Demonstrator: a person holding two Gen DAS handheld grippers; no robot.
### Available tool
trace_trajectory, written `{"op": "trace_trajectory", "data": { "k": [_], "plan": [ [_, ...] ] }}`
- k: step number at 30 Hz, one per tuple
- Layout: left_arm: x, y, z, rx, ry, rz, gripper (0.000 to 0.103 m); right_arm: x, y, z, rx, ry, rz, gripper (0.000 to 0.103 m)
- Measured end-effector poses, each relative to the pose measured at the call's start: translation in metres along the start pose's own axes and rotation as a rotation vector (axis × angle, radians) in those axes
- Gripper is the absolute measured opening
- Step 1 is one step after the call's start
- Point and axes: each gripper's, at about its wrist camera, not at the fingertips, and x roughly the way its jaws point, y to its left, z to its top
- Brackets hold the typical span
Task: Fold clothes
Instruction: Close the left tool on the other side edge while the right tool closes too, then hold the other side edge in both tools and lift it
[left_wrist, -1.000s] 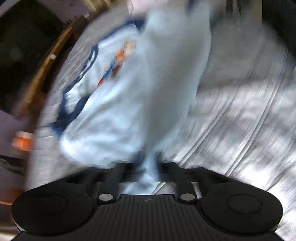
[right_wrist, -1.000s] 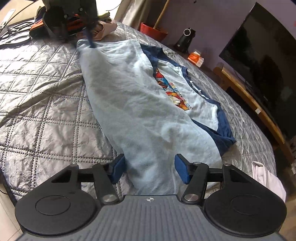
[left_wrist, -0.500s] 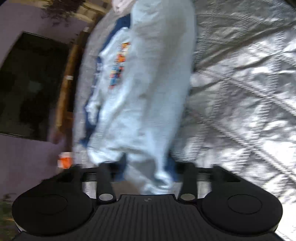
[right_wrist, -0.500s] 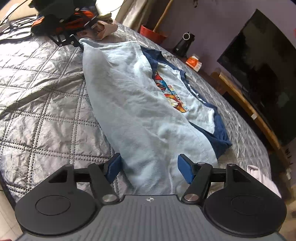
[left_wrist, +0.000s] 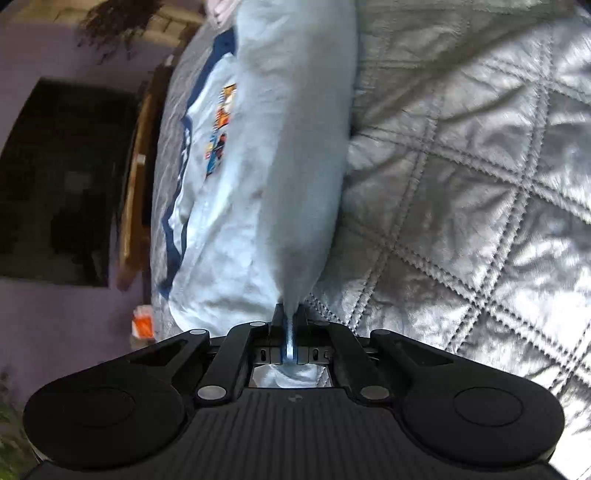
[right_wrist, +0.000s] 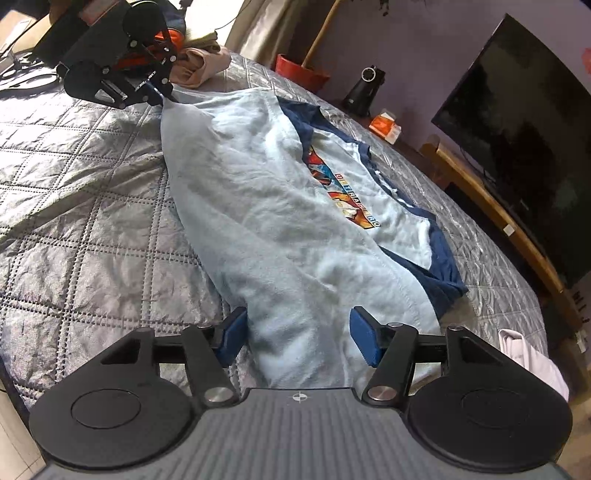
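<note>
A light blue T-shirt (right_wrist: 280, 229) with navy trim lies stretched out on a silver-grey quilted bedspread (right_wrist: 92, 206), folded lengthwise into a long, narrow band. In the right wrist view its long axis runs from the near edge of the bed, between the right tool's fingers, away and to the upper left, ending at the far corner pinched by the other tool. The folded-over plain side covers the left part of the band; the printed front, with its orange, red and blue graphic (right_wrist: 347, 199), shows on the right side, and the navy collar and sleeve edges (the sleeve is the darkest patch) spill out toward the television (right_wrist: 524, 147).

The left gripper (left_wrist: 290, 334) has its jaws pressed together on a corner of the shirt, the cloth drawn into a thin pleat between the pads; from there the fabric fans out and runs straight up the left wrist view. In the right wrist view this same tool appears at the far end, the cloth lifted slightly off the quilt there.

The right gripper (right_wrist: 297, 338) is closing, its blue pads (right_wrist: 364, 341) standing on either side of the near end of the shirt and well apart, with cloth between them but not squeezed.

Beyond the bed stand a red bucket (right_wrist: 303, 72), an orange box (right_wrist: 384, 125) and a wooden stand (right_wrist: 491, 206).
</note>
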Motion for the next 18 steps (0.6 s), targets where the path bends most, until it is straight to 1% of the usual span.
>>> {"op": "trace_trajectory", "data": {
  "k": [2, 3, 5, 6, 8, 9, 11, 12, 13, 14, 15, 18],
  "plan": [
    [-0.003, -0.001, -0.001, -0.001, -0.001, 0.012, 0.002, 0.001, 0.0, -0.001, 0.0, 0.001, -0.004, 0.065],
    [-0.005, -0.002, -0.002, -0.003, -0.001, 0.019, 0.002, 0.0, 0.001, -0.001, -0.01, 0.0, -0.009, 0.069],
    [-0.007, -0.003, -0.003, -0.023, 0.0, 0.028, 0.002, -0.002, 0.005, -0.001, -0.052, -0.004, -0.029, 0.067],
    [-0.008, -0.003, -0.003, -0.036, 0.001, 0.031, 0.002, -0.003, 0.008, -0.001, -0.071, -0.003, -0.031, 0.063],
    [-0.009, -0.001, -0.004, -0.078, 0.002, 0.028, 0.002, -0.003, 0.01, -0.002, -0.084, 0.004, -0.015, 0.05],
    [-0.009, 0.0, -0.004, -0.103, 0.003, 0.025, 0.002, -0.003, 0.009, -0.002, -0.082, 0.01, -0.013, 0.039],
    [-0.008, 0.003, -0.003, -0.15, 0.007, 0.016, 0.002, -0.001, 0.01, -0.003, -0.095, 0.014, -0.025, 0.039],
    [-0.007, 0.002, -0.003, -0.157, 0.008, 0.015, 0.002, -0.001, 0.01, -0.003, -0.095, 0.015, -0.022, 0.038],
    [-0.007, 0.0, -0.002, -0.164, 0.01, 0.013, 0.002, -0.001, 0.011, -0.003, -0.095, 0.015, -0.016, 0.027],
    [-0.008, 0.001, -0.002, -0.175, 0.011, 0.01, 0.001, -0.001, 0.011, -0.002, -0.092, 0.014, -0.003, 0.022],
    [-0.008, 0.001, -0.001, -0.187, 0.012, 0.006, 0.001, -0.002, 0.01, -0.002, -0.086, 0.011, 0.008, 0.02],
    [-0.009, 0.002, 0.004, -0.211, 0.011, -0.01, 0.001, -0.006, 0.01, -0.001, -0.08, 0.007, 0.017, 0.019]
  ]
}}
